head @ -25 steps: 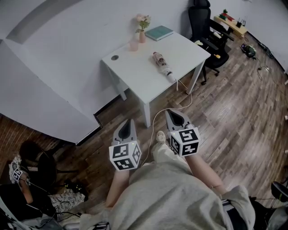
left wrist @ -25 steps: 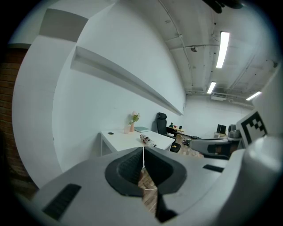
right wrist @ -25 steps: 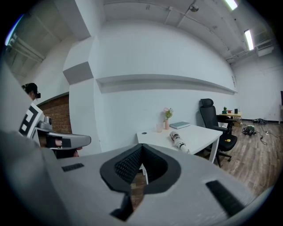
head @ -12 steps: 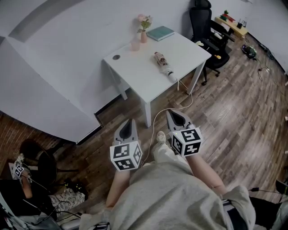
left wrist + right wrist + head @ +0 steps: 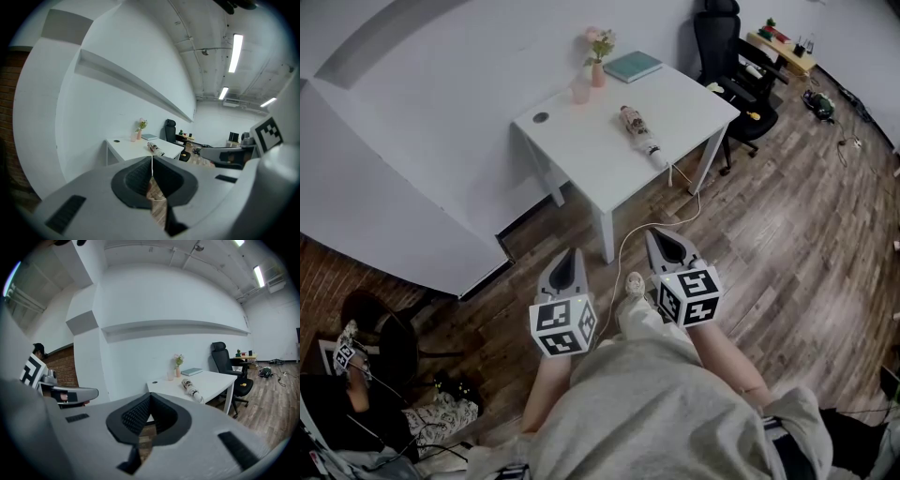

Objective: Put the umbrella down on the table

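Folded patterned umbrella: lying on white rectangular table, handle near edge. Closed and empty, well away: grey left gripper, grey right gripper. Could roll off if nudged.

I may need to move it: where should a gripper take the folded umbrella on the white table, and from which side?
Probably the slim pale end of the umbrella, which points at the near edge of the table. Come from that open front side, closing across its length; the vase and book sit at the far side.
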`<state>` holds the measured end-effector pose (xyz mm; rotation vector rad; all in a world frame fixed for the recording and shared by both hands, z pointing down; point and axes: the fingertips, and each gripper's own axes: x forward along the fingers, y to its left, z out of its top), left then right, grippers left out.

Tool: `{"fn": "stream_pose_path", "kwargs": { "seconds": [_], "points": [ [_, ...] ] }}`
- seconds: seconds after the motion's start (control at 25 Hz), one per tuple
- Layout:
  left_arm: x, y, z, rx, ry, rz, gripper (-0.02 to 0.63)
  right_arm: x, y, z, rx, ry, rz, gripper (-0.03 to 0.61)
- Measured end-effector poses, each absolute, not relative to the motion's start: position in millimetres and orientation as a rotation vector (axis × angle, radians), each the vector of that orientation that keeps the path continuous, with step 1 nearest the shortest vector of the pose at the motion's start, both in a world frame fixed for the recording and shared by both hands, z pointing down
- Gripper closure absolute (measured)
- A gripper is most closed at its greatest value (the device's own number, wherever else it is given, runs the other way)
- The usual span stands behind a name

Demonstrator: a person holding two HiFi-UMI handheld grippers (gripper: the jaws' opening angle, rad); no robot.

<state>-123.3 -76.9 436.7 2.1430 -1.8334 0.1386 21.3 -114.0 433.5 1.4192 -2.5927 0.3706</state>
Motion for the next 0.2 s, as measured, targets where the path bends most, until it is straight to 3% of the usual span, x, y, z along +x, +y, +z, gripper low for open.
{"fn": "stream_pose_path", "kwargs": {
  "seconds": [0.2],
  "points": [
    [-120.0, -75.5, 439.4, 2.138, -1.831, 0.143, 0.604, 25.0, -113.1, 437.0, 1.420, -2.590, 0.379, 0.578]
  ]
}}
